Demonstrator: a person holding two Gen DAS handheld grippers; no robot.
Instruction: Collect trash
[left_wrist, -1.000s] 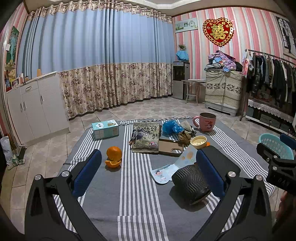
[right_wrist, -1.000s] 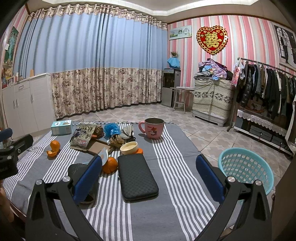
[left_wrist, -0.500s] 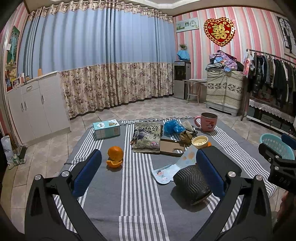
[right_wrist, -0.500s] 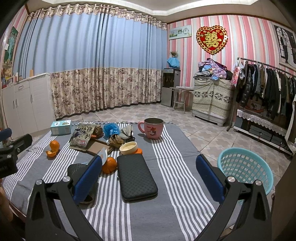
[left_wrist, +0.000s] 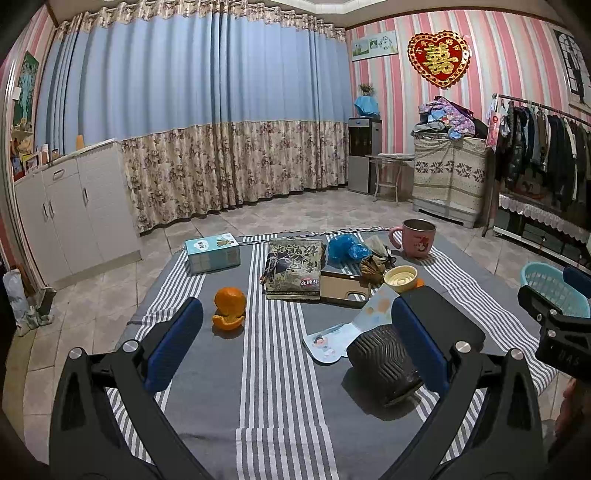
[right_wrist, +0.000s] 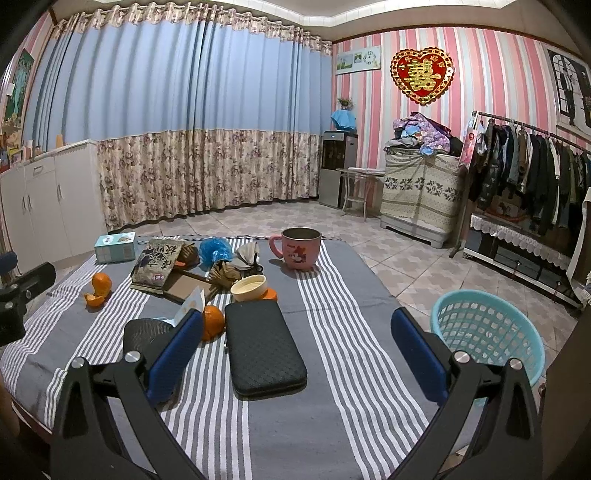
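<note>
On the striped tablecloth (left_wrist: 273, 369) lie an orange with loose peel (left_wrist: 229, 308), a snack bag (left_wrist: 294, 269), a crumpled blue plastic bag (left_wrist: 347, 249) and a torn paper wrapper (left_wrist: 347, 328). My left gripper (left_wrist: 295, 347) is open above the cloth, holding nothing. My right gripper (right_wrist: 295, 350) is open too, over a black case (right_wrist: 262, 347). A second orange (right_wrist: 212, 321) sits by its left finger. The teal basket (right_wrist: 487, 332) stands on the floor to the right of the table.
A pink mug (right_wrist: 299, 247), a cream bowl (right_wrist: 249, 288), a tissue box (left_wrist: 212, 253), a brown board (left_wrist: 343, 290) and a black ribbed cup on its side (left_wrist: 384, 360) share the table. White cabinets (left_wrist: 70, 206) stand left, a clothes rack (right_wrist: 532, 173) right.
Both views have shifted only slightly; things on the table sit a touch further right in the left wrist view. Both grippers stay open and empty.
</note>
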